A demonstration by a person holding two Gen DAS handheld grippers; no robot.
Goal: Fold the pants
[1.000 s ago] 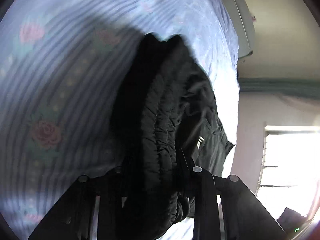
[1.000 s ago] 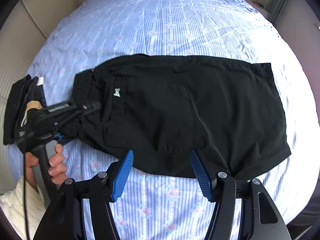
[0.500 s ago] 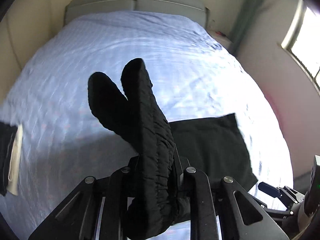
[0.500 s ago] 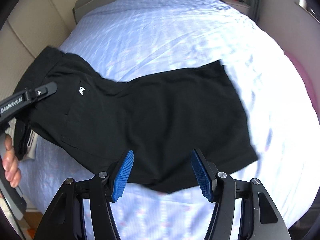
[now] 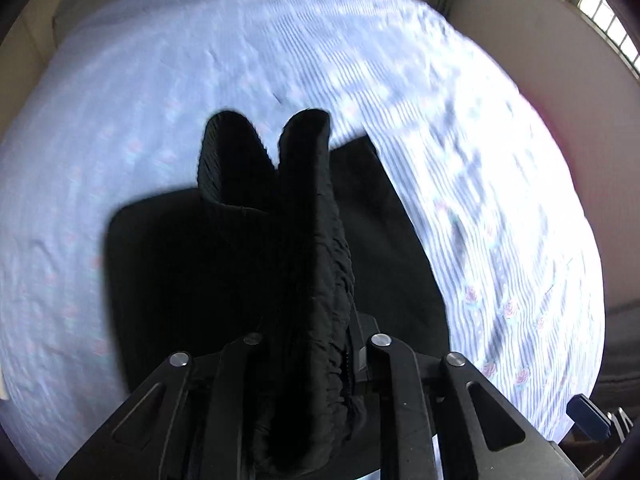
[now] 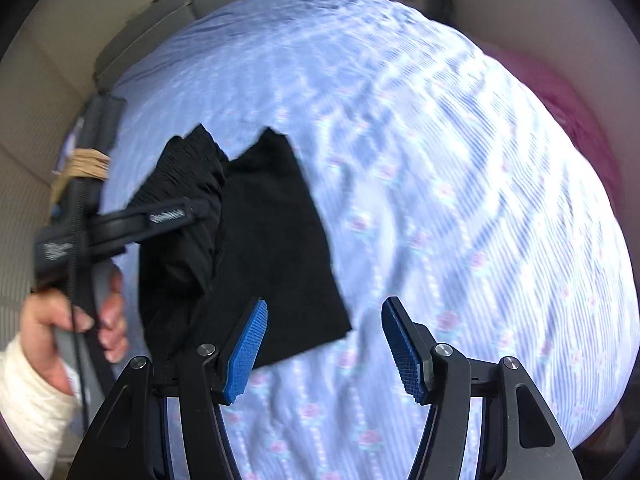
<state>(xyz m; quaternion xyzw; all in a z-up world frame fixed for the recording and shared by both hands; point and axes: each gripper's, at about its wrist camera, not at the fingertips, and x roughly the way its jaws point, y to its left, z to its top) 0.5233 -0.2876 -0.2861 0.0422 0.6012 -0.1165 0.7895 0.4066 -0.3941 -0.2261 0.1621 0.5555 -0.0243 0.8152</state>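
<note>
**Two grippers over the bed, one clamped on the shorts' waistband**

One gripper filled the bottom of the left wrist view: the left gripper (image 5: 312,344) had its black fingers pressed together on the gathered elastic waistband (image 5: 316,264) of a pair of black shorts (image 5: 192,264). The waistband stood up between the fingers in two rounded humps, lifted off the bed. Below and behind it the rest of the shorts hung down and spread dark across the blue striped bedsheet (image 5: 500,184), which carried small pink roses. A window (image 5: 600,12) showed at the top right, and the blue tip of the other gripper sat at the lower right edge. The view was blurred.

In the right wrist view the right gripper (image 6: 324,350) held its blue pads (image 6: 246,354) wide apart, gripping nothing, above the bedsheet (image 6: 460,200). The shorts (image 6: 272,248) lay just beyond its left pad, their leg part flat on the sheet and the waistband end raised. The left gripper (image 6: 192,214) clamped that raised end from the left, held by the person's left hand (image 6: 76,320) in a white sleeve. A grey headboard (image 6: 168,8) stood at the far end of the bed.
</note>
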